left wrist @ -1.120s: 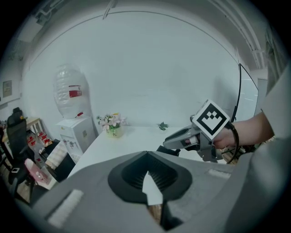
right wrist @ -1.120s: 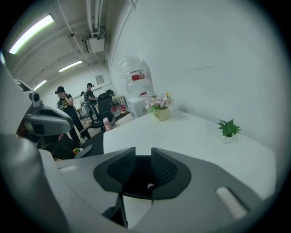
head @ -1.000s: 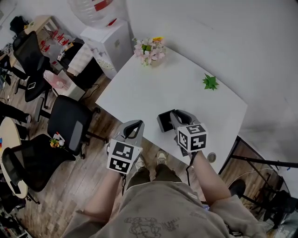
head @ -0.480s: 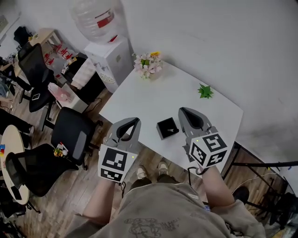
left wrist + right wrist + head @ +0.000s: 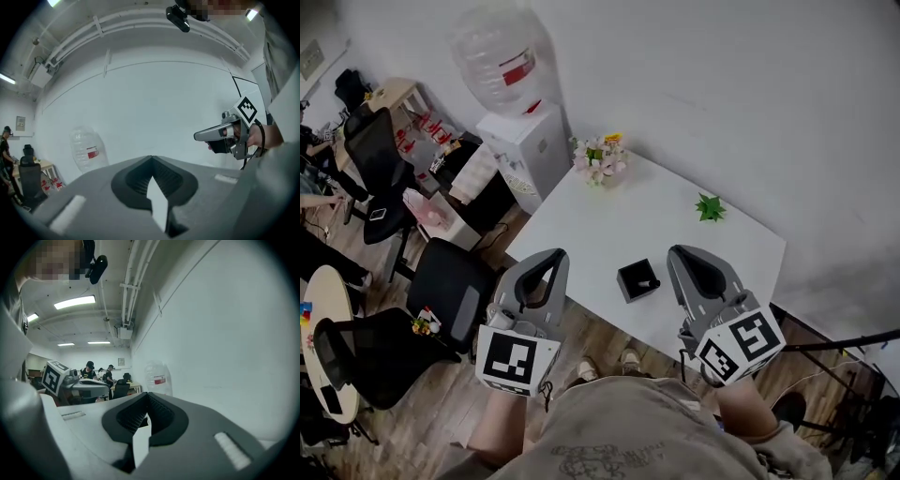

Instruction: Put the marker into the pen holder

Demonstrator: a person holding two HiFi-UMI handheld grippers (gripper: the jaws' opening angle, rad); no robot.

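The black square pen holder [image 5: 637, 279] stands near the front edge of the white table [image 5: 712, 262]. A small pale thing shows inside it; I cannot tell whether it is the marker. My left gripper [image 5: 554, 256] is held up left of the holder, jaws shut with nothing between them. My right gripper [image 5: 681, 252] is raised to the holder's right, also shut and empty. In the left gripper view the jaws meet at the left gripper's tip [image 5: 151, 158], pointing at the wall. The right gripper view shows the right gripper [image 5: 147, 394] the same way.
A pot of pink flowers [image 5: 602, 156] and a green paper figure [image 5: 709, 207] sit on the table's far side. A water dispenser [image 5: 530, 141] with its bottle [image 5: 497, 56] stands by the wall. Black office chairs [image 5: 445, 281] stand to the left.
Both grippers have pulled back toward the person and risen. The right gripper, which was over the pen holder, has come off it to the right.
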